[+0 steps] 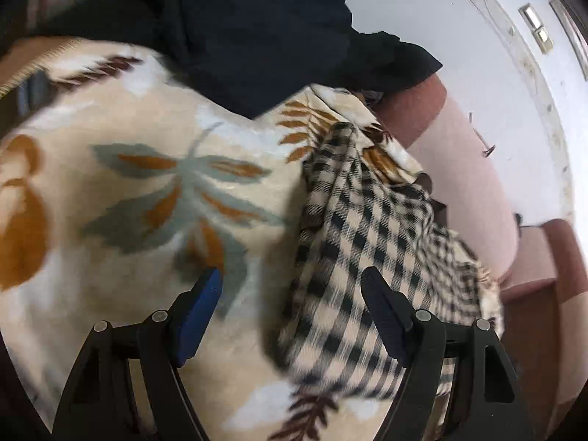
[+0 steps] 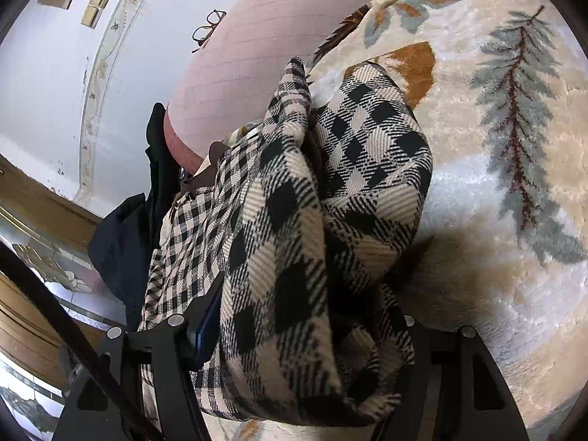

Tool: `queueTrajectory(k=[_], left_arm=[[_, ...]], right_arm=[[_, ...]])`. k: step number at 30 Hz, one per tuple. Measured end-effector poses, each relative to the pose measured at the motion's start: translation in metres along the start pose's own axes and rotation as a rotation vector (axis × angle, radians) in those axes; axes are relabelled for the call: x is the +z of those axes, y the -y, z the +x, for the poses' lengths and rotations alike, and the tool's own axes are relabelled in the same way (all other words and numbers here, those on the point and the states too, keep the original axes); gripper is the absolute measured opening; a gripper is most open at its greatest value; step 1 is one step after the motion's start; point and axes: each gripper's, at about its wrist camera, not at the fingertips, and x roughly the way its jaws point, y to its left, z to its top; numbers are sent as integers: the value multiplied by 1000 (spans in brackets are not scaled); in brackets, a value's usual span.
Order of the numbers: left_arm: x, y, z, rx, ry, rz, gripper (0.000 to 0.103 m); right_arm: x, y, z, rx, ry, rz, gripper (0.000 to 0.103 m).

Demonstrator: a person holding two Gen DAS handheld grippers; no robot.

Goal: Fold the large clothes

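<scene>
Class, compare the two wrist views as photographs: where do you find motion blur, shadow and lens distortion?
Left wrist view: the checked garment and leaf-patterned blanket are smeared by motion blur, and the wall trim bows from the fisheye. Right wrist view: much sharper, the weave reads clearly on the checked garment, which casts a dark shadow on the blanket; straight edges curve near the rim.

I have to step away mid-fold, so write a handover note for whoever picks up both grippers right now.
Left gripper: open, empty, hovering over the edge of the checked garment.
Right gripper: a thick bunch of the checked garment fills its jaws; grip looks closed on it, right finger hidden.
The garment lies bunched on the leaf-print blanket, beside the pink headboard. A dark garment lies further back.
Done: no neat fold visible.
Left: spread, fold, then probably the dark garment.
</scene>
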Motion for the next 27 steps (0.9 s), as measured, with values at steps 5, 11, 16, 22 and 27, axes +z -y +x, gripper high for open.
queueTrajectory(k=[5,11,16,22,27], left_arm=[[0,10,42,-65,-85,61,83],[-9,40,74,-108,-69,116,84],[-24,78,75,49,-165,252,15],[-32,100,33,32,-163,252,14],[-70,98,-15,10,-183,311,14]], right_arm=[[-1,1,1,6,-2,-7,71],[0,-8,9,-6,4,-33,74],[2,-7,24,-5,-80,45,17],[-3,-14,-11,12,-105,93,13],[-34,-19,-64,-6,-174,35,13]])
